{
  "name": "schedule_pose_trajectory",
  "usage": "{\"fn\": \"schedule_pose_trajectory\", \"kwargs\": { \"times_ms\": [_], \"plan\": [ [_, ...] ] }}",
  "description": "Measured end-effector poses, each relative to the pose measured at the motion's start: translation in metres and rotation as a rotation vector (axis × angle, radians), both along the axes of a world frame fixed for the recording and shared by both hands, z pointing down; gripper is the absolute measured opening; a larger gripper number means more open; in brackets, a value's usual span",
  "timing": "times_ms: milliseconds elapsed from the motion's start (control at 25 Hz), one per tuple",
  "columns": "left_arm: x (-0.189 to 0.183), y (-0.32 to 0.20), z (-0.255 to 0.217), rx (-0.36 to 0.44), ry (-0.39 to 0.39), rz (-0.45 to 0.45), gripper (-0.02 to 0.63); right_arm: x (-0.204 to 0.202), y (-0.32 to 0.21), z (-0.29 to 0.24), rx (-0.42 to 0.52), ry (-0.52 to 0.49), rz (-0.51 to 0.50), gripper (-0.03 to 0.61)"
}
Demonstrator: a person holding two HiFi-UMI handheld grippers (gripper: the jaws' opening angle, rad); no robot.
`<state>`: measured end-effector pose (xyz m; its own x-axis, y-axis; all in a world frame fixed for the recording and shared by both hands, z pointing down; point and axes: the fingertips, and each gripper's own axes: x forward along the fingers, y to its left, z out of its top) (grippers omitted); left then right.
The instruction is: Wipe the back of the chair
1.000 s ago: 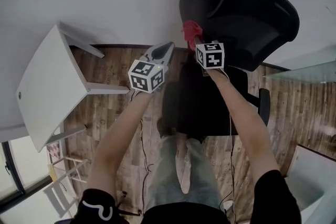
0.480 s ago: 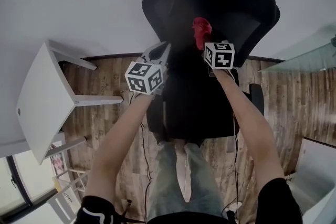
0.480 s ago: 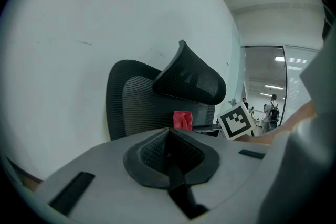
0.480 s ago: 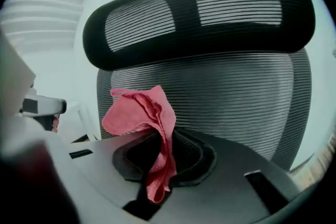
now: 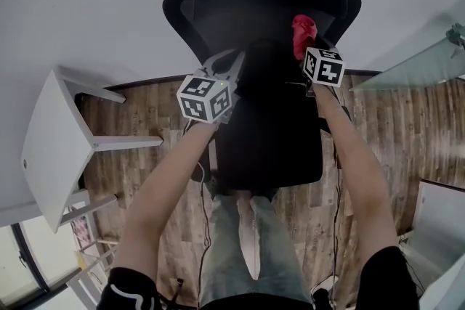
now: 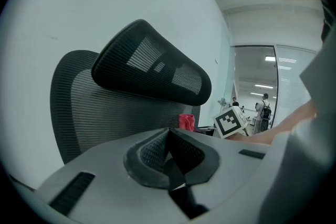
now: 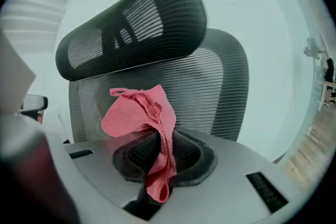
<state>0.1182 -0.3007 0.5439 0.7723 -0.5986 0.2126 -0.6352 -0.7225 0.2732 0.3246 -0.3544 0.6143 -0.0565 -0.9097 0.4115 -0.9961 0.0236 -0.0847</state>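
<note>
Right gripper view: our right gripper (image 7: 160, 150) pinches the red cloth (image 7: 137, 113), chair back (image 7: 220, 86) near at twelve o'clock — wiping seems unstarted; left gripper (image 6: 169, 140) pressed together, empty.

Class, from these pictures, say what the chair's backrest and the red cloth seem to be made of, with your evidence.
The backrest: likely black woven mesh, matt; fine horizontal ribs show. The red cloth: probably soft woven fabric, matt; it folds and droops limply.
</note>
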Motion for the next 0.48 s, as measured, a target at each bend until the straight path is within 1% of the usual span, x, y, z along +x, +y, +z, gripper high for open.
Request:
{"fn": "schedule_pose_trajectory", "kwargs": {
  "times_ms": [160, 360, 480],
  "plan": [
    [0.017, 0.006, -0.003, -0.001, 0.006, 0.018, 0.025, 0.046, 0.012, -0.003, -0.003, 0.024, 0.068, 0.071],
    [0.025, 0.009, -0.002, 0.004, 0.000, 0.018, 0.025, 0.101, 0.031, -0.001, -0.019, 0.012, 0.168, 0.069],
    [0.026, 0.010, 0.000, 0.005, -0.002, 0.010, 0.025, 0.120, 0.042, -0.002, -0.014, 0.006, 0.201, 0.069]
  ]
}}
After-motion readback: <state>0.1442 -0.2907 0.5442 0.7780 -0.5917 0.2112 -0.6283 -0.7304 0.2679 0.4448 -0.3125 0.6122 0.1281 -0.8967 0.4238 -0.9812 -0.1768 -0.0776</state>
